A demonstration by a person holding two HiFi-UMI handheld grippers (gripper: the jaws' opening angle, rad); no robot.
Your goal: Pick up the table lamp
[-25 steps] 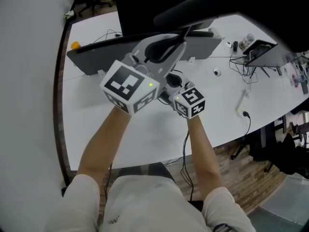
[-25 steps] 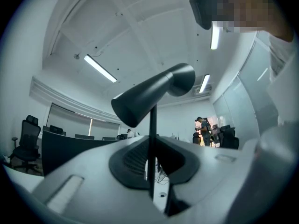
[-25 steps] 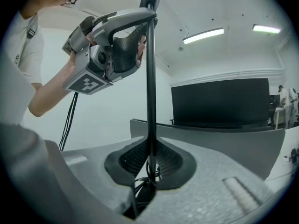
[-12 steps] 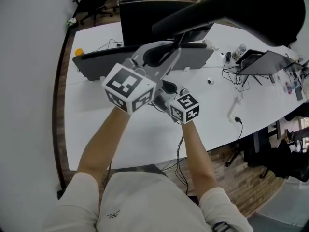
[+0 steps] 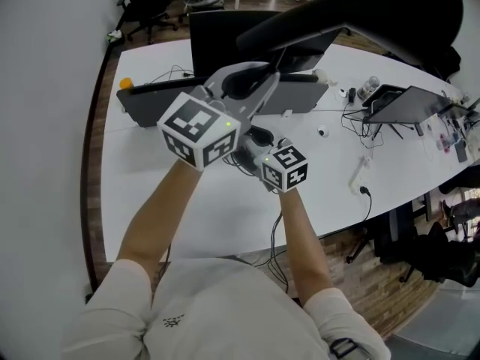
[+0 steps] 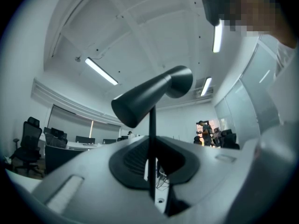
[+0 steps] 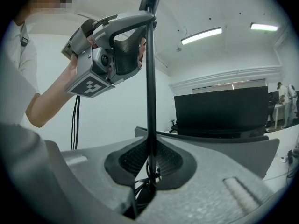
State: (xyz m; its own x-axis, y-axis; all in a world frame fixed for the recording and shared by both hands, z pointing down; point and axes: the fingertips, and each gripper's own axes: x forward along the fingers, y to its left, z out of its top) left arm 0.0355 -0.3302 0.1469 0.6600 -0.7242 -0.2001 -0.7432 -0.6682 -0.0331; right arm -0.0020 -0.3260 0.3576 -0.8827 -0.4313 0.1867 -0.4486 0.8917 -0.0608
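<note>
The table lamp is black, with a cone head [image 5: 360, 13] looming close at the top of the head view and a thin upright stem [image 7: 150, 78]. My left gripper [image 5: 259, 81] is shut on the stem high up, just under the head [image 6: 149, 94], and the stem [image 6: 152, 139] runs between its pads. My right gripper [image 5: 259, 142] is shut on the same stem lower down, with the rod pinched between its pads [image 7: 150, 164]. The left gripper [image 7: 126, 36] shows above it. The lamp's cable [image 5: 281, 231] hangs down toward the floor. The base is hidden.
Below lies a long white table [image 5: 150, 201] with a black monitor [image 5: 232, 28], a grey divider panel [image 5: 150, 96], an orange ball [image 5: 126, 83], a laptop on a stand [image 5: 409, 100], a power strip [image 5: 358, 175] and loose cables. Office chairs stand beyond the table.
Both grippers have risen together with the lamp, so the table looks farther below. Neither grip on the stem has changed.
</note>
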